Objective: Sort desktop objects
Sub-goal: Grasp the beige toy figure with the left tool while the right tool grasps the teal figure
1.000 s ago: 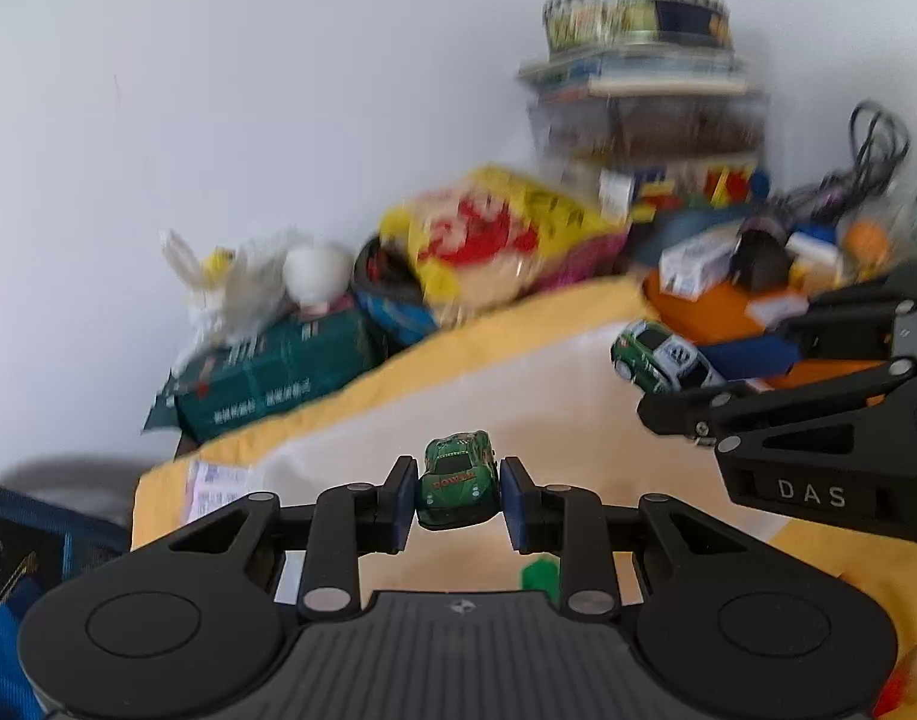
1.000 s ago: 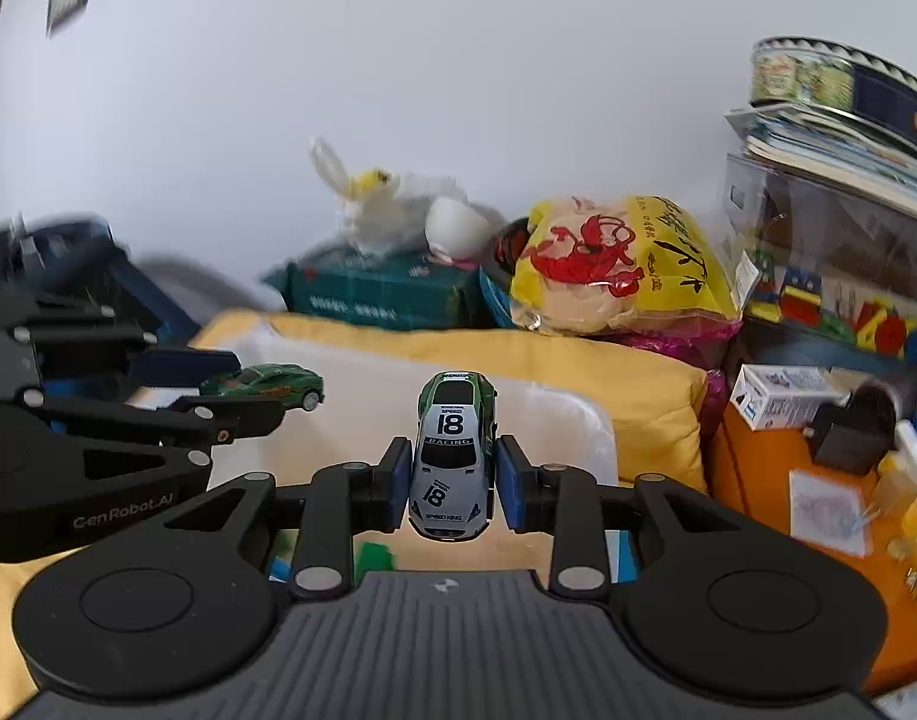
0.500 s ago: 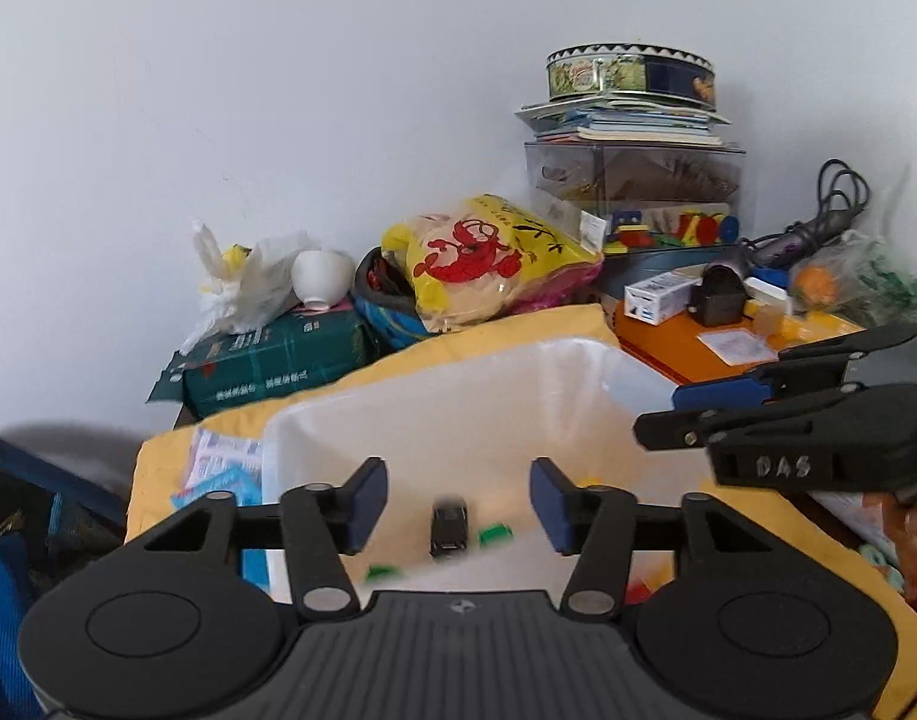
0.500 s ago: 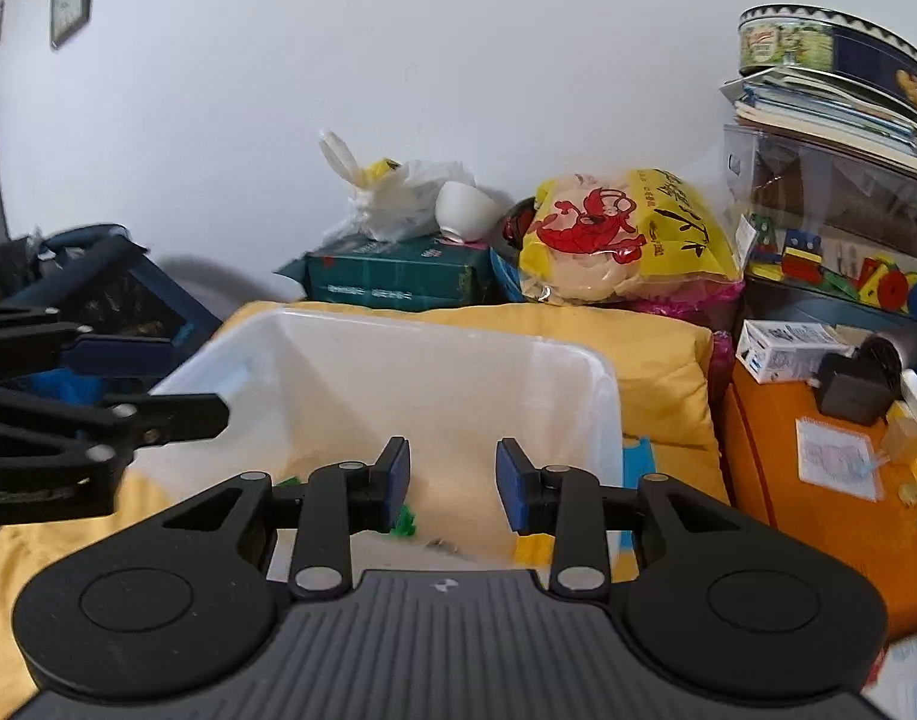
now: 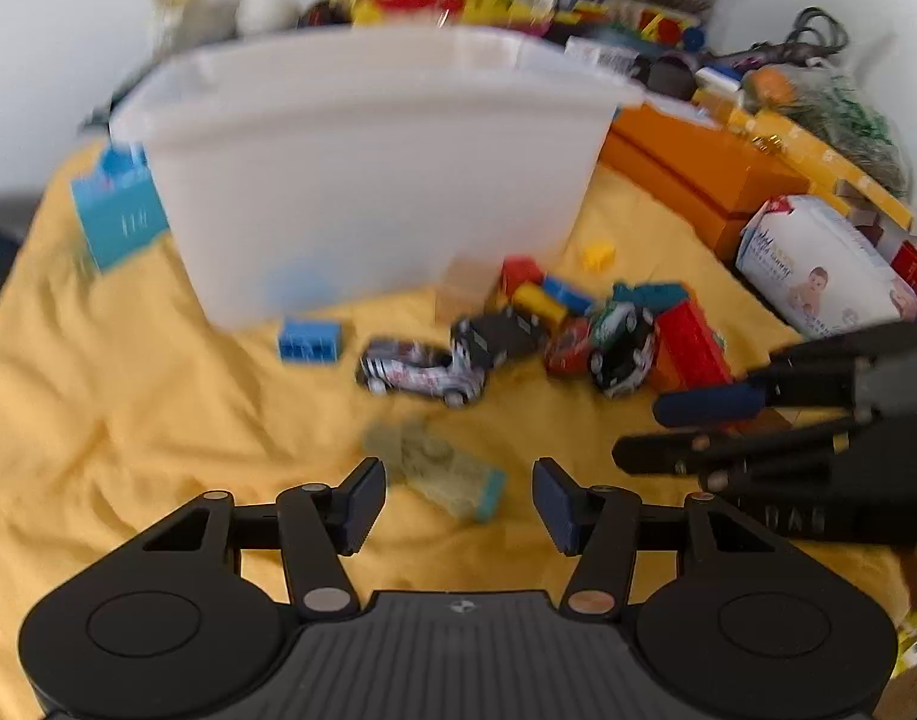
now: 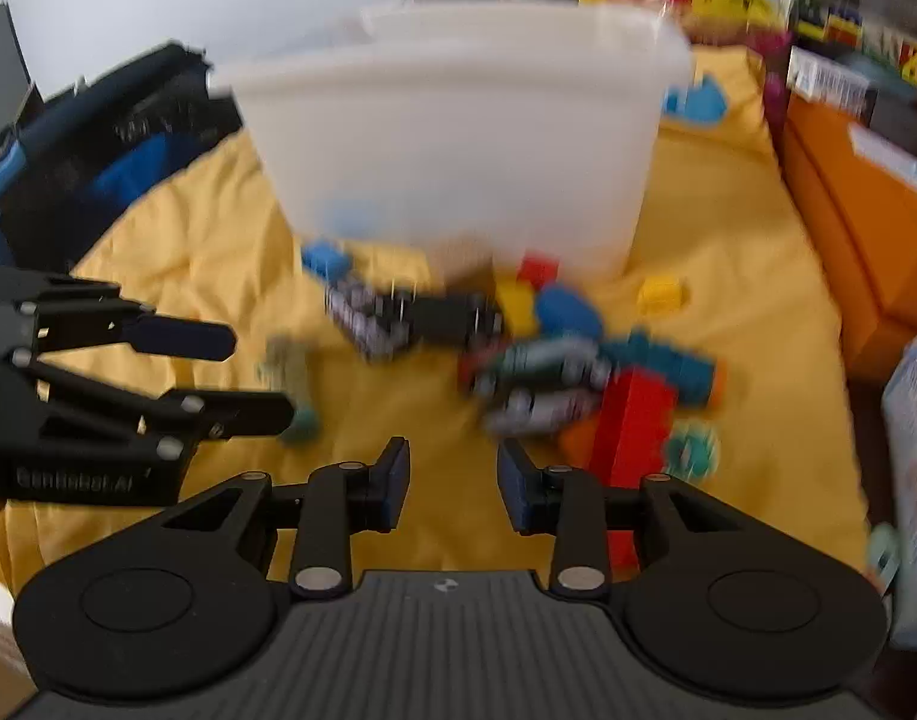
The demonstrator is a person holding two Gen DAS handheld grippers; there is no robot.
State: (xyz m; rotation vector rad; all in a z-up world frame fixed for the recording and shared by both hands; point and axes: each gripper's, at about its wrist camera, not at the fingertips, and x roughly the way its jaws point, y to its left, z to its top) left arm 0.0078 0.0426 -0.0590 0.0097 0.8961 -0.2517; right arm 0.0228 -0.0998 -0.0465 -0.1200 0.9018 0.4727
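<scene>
- Left hand-held gripper (image 5: 458, 498): released, jaws just opened wide, nothing pinched between the pads; tilted down over the yellow cloth (image 5: 128, 420).
- Right hand-held gripper (image 6: 452, 480): jaws partly spread, empty, nothing against the pads; at 3 o'clock in the left wrist view.
- Pale green toy (image 5: 434, 468), one, too blurred to name more closely: at 12 o'clock of the left hand-held gripper, just ahead of the gap. Long axis from 10 to 4 o'clock, skewed to the line between the pads. Judged nearer to the left hand than to the right; a roll of the wrist probably needed to close across its narrow side.
- Toy cars, four counted: silver striped car (image 5: 419, 369), black car (image 5: 500, 333), red car (image 5: 569, 345), green-and-white car (image 5: 623, 348); bunched at 12 to 1 o'clock of the right hand-held gripper, near but apart.
- Loose bricks: one blue brick (image 5: 310, 341), one small yellow brick (image 5: 599, 255), one large red brick (image 5: 695, 348); others in the pile too blurred to count.
- White bin (image 5: 362, 162), one: at 12 o'clock beyond the toys; judged the destination.
</scene>
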